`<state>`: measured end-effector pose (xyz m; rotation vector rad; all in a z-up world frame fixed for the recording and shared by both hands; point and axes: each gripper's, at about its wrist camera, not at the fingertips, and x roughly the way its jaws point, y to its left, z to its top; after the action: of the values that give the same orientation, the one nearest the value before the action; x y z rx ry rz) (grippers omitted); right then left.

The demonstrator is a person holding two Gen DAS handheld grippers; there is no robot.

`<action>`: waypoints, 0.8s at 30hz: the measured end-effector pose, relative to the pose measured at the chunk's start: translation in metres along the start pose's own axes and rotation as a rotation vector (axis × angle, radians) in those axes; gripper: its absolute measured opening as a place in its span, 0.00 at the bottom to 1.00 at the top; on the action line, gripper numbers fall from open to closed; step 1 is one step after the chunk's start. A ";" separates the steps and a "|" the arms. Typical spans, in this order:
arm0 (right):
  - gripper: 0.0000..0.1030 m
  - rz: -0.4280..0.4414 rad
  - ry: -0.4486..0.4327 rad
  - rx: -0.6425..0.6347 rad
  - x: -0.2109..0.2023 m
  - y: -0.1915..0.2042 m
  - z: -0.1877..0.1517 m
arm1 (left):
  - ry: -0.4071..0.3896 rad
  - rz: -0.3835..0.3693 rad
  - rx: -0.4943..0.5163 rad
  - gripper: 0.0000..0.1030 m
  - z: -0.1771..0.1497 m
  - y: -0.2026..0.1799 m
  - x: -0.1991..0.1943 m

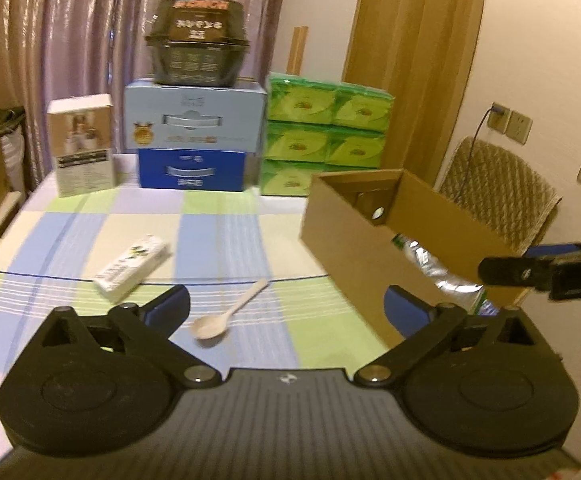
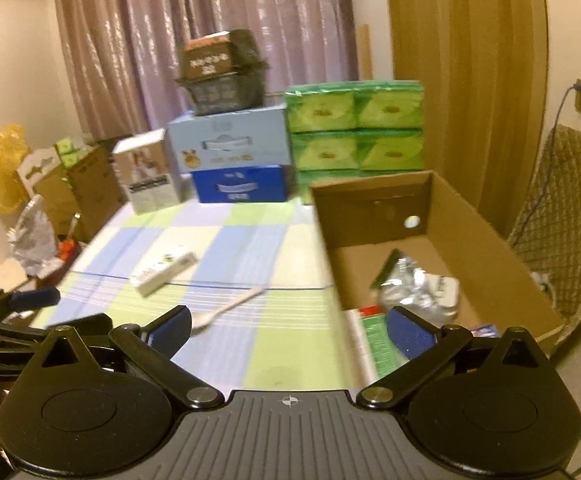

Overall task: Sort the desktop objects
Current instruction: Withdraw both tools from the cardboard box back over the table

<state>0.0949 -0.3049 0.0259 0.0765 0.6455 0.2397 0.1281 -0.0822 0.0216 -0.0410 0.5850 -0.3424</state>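
Through the left wrist view: hovering with left gripper (image 1: pixel 286 306) spread wide and gripping nothing, looking down on spoon (image 1: pixel 226 312) lying between the fingers' line and carton (image 1: pixel 132 268) just beyond on the cloth (image 1: pixel 250 240), box (image 1: pixel 374 256) standing to the right; risking a clip on the box wall with the right finger, or skidding the light spoon off across the cloth when closing. Through the right wrist view: holding right gripper (image 2: pixel 288 330) likewise gaping and empty, straddling the box edge (image 2: pixel 330 240) above packets (image 2: pixel 414 288) already inside, and possibly crowding the left gripper (image 2: pixel 30 300) when reaching for the same spoon (image 2: pixel 226 308).
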 end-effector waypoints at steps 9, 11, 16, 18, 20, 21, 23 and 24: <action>0.98 0.062 0.070 0.048 0.015 0.042 -0.033 | 0.020 0.122 0.010 0.99 -0.023 0.056 -0.037; 0.98 0.063 0.089 0.066 0.020 0.047 -0.039 | 0.023 0.144 0.007 0.99 -0.027 0.069 -0.042; 0.98 0.068 0.119 0.078 0.028 0.059 -0.047 | 0.029 0.181 -0.006 0.99 -0.033 0.096 -0.049; 0.98 0.069 0.125 0.074 0.031 0.063 -0.048 | 0.031 0.187 -0.015 0.99 -0.034 0.104 -0.050; 0.98 0.070 0.130 0.074 0.035 0.067 -0.049 | 0.031 0.190 -0.015 0.99 -0.034 0.111 -0.051; 0.98 0.070 0.129 0.076 0.036 0.068 -0.050 | 0.032 0.191 -0.013 0.99 -0.035 0.114 -0.050; 0.98 0.065 0.128 0.082 0.039 0.071 -0.050 | 0.035 0.196 -0.008 0.99 -0.035 0.120 -0.048; 0.98 0.063 0.128 0.086 0.042 0.072 -0.049 | 0.036 0.196 -0.007 0.99 -0.035 0.122 -0.046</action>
<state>0.0834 -0.2250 -0.0275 0.1653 0.7819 0.2789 0.1101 0.0499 0.0008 0.0160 0.6204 -0.1513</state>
